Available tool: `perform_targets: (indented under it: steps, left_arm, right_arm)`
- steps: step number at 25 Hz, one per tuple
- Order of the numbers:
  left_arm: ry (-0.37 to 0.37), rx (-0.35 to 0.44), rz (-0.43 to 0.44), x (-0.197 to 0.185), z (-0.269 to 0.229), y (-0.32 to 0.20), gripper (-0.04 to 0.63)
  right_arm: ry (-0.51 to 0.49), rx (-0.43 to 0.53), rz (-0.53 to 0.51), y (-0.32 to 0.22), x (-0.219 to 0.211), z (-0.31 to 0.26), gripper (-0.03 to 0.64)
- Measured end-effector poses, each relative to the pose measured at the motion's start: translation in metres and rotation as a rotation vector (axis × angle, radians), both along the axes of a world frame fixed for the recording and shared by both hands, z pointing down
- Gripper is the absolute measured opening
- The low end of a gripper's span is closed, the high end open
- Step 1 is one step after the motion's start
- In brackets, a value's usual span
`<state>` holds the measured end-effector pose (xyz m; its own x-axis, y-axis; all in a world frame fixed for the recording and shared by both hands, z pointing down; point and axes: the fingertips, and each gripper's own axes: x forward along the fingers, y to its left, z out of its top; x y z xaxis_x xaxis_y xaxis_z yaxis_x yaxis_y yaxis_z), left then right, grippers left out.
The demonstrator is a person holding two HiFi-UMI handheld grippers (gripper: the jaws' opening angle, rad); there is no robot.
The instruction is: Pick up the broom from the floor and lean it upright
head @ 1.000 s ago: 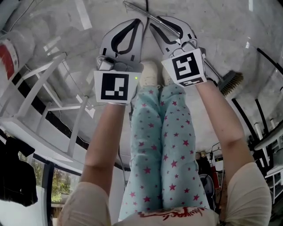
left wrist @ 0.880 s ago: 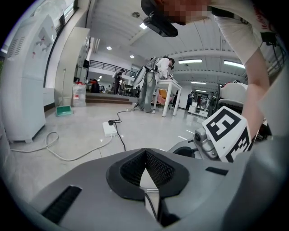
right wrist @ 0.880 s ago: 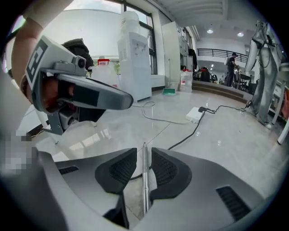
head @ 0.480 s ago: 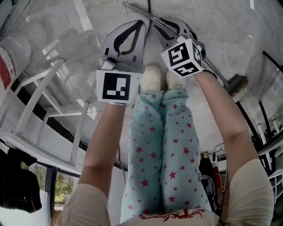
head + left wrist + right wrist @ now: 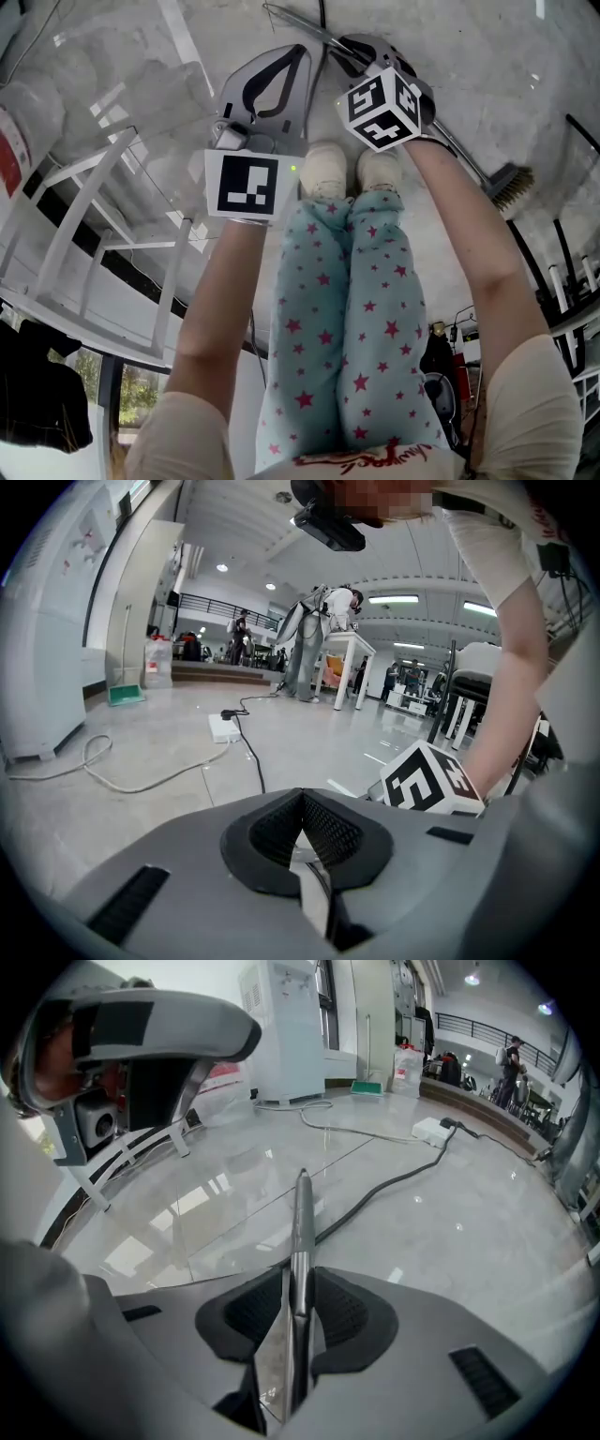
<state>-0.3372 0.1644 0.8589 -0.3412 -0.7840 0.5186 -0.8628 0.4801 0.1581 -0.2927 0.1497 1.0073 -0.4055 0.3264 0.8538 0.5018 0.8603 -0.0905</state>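
Broom (image 5: pixel 511 185) on the floor, right gripper (image 5: pixel 298 1274) astride its handle (image 5: pixel 301 1208)

The right gripper's fingers stand slightly apart and have just been opening, with the handle between them. The fingers of the left gripper (image 5: pixel 300 799) are together on nothing.

A black cable (image 5: pixel 394 1183) comes in from the right of the right gripper view to just beside the handle, leading off a white power strip (image 5: pixel 429 1131). In the head view the person's pale shoes (image 5: pixel 326 169) sit just below the grippers. A white metal frame (image 5: pixel 89 183) fills the left of that view.

The floor (image 5: pixel 487 1222) is glossy pale grey. The pads are black and ribbed, the handle is a thin bright metal tube, and the bristles (image 5: pixel 517 188) are stiff and straw-coloured.

In the head view the broom slants from top centre to the right edge. Its handle runs lengthwise through the right fingers' gap, close to both pads. The left gripper is near it on the left.
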Motion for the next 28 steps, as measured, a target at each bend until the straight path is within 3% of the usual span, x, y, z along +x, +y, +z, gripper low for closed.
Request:
perform_targets:
  steps: [5,13,20,28]
  left_arm:
    - [-0.001,0.004,-0.001,-0.003,0.002,-0.006,0.02]
    - [0.013,-0.006,-0.004,0.001,-0.004,-0.01,0.02]
    - [0.005,0.012,-0.037,-0.005,-0.063,-0.011,0.02]
    - [-0.027,0.074,-0.006,-0.001,-0.19,-0.045,0.02]
  right_arm:
    - [0.042,-0.008,-0.001,-0.003,0.0,0.011,0.11]
    - [0.016,-0.003,0.042,-0.008,-0.001,-0.004,0.101]
    - [-0.085,-0.019,0.115,-0.031,-0.008,-0.098,0.101]
    - [-0.248,-0.027,0.229,-0.065,-0.015,-0.259,0.103]
